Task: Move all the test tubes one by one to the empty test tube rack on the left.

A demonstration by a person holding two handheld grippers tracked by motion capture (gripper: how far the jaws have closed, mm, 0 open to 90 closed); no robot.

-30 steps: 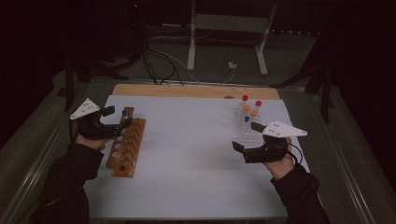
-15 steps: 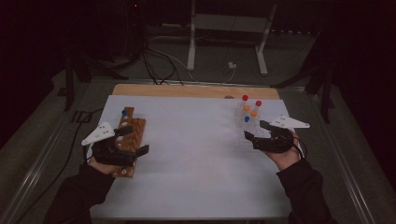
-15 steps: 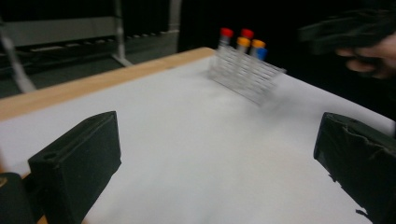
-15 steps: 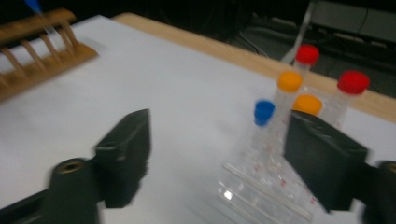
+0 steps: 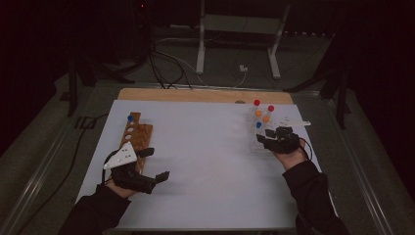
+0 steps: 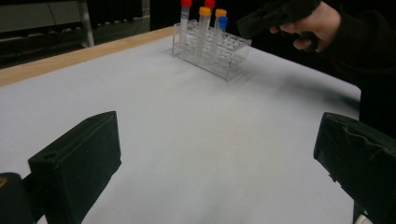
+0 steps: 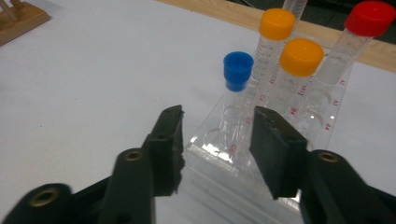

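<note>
**Two hand-held grippers open over a white worktop, one at each rack**

High view: the white-covered worktop (image 5: 205, 161) with a bare wooden strip along its far edge carries a brown wooden rack with round holes (image 5: 138, 134) on the left, with one blue-capped tube (image 5: 130, 118) at its far end. The left hand-held gripper (image 5: 155, 164) sits just in front of that rack's near end, its two black jaws spread apart with nothing between them, and a grey three-cornered plate on top. On the right a clear plastic tube rack (image 5: 258, 139) holds capped tubes: red, orange and blue tops. The right hand-held gripper (image 5: 265, 135) is at that rack's near right side; a dark sleeve runs back from each hand.

Left gripper view: the left gripper's jaws stand wide apart over bare white surface. Far across the worktop is the clear rack (image 6: 212, 46) with its tubes, and the person's other hand (image 6: 310, 23) holding a dark gripper just beside it.

Right gripper view: the right hand-held gripper (image 7: 217, 140) has its jaws apart, empty, directly before the clear rack's (image 7: 243, 177) near corner. A blue-capped tube (image 7: 237, 71) stands nearest, two orange-capped tubes (image 7: 300, 58) behind it, and a red-capped tube (image 7: 369, 18) to the right. A corner of the wooden rack (image 7: 21, 18) shows at top left.
</note>
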